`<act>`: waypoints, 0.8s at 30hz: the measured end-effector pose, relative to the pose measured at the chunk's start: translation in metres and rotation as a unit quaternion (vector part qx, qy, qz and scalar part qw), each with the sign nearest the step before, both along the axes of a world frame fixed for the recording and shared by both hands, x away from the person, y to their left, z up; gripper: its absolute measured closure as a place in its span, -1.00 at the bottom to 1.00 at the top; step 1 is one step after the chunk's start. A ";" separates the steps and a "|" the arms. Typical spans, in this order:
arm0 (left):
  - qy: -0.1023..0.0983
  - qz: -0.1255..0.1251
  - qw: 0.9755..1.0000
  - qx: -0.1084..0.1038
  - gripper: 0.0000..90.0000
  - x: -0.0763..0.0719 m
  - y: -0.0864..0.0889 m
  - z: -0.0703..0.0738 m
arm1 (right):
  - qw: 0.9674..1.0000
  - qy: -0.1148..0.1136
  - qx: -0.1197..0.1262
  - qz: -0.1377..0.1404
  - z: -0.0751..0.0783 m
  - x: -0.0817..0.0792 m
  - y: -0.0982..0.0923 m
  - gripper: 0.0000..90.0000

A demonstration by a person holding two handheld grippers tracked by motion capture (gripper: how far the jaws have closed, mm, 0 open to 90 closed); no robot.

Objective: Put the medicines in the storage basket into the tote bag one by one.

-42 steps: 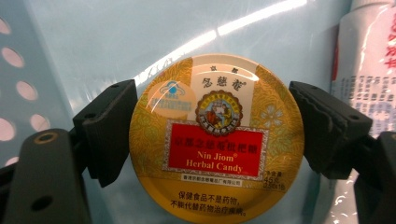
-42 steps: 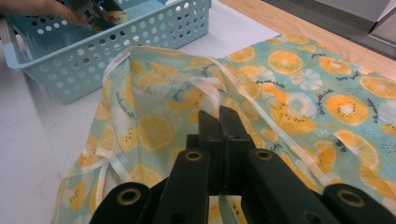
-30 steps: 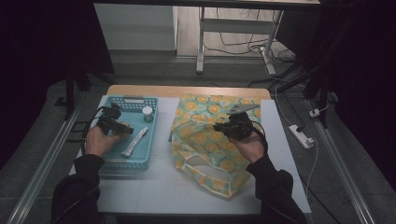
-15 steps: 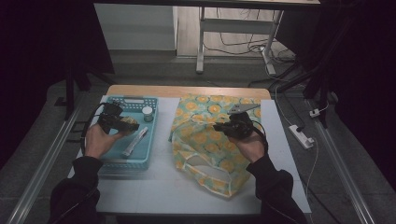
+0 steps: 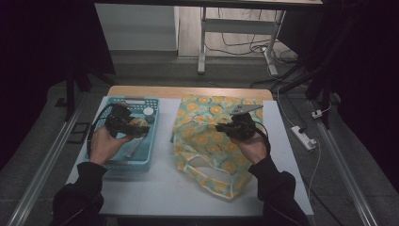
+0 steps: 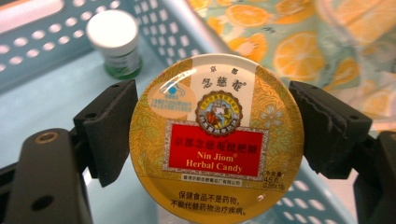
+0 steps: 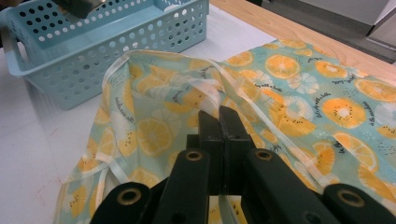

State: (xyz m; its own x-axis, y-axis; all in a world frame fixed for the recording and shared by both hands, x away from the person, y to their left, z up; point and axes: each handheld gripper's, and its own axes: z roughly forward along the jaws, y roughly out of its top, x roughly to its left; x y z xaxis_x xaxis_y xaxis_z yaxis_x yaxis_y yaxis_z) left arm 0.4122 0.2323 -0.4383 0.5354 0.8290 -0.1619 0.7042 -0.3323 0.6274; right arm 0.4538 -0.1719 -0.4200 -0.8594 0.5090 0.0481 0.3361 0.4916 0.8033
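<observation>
My left gripper [image 6: 219, 128] is shut on a round yellow candy tin [image 6: 216, 140] with a red label, pads pressing on its left and right sides. It holds the tin [image 5: 137, 123] in the air over the light blue basket [image 5: 122, 165], near the basket's right wall. My right gripper [image 7: 219, 116] is shut on the raised rim of the orange-print cloth bag [image 7: 303, 93], jaws together, a white strip of the rim showing under them. That gripper [image 5: 230, 128] rests on the bag [image 5: 211, 146] in the middle of the table.
In the basket stand a small green bottle with a white cap [image 6: 114, 42] and a white tube [image 5: 133, 147]. The bag's open mouth faces the table's near edge. A power strip [image 5: 303, 137] lies on the floor to the right.
My left gripper has risen with the tin and shifted right over the basket, toward the bag. The right gripper and the bag have stayed put.
</observation>
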 end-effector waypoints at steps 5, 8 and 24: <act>-0.006 -0.023 1.000 -0.002 -0.54 -0.004 -0.016 0.004 | 1.000 0.000 0.004 -0.002 0.000 0.001 -0.001 1.00; -0.008 -0.038 0.999 -0.002 -0.54 -0.006 -0.027 0.005 | 1.000 0.001 0.006 -0.004 0.000 0.001 -0.001 1.00; -0.018 -0.119 0.993 -0.013 -0.54 -0.013 -0.088 0.010 | 1.000 0.001 0.009 -0.008 -0.001 0.003 -0.003 1.00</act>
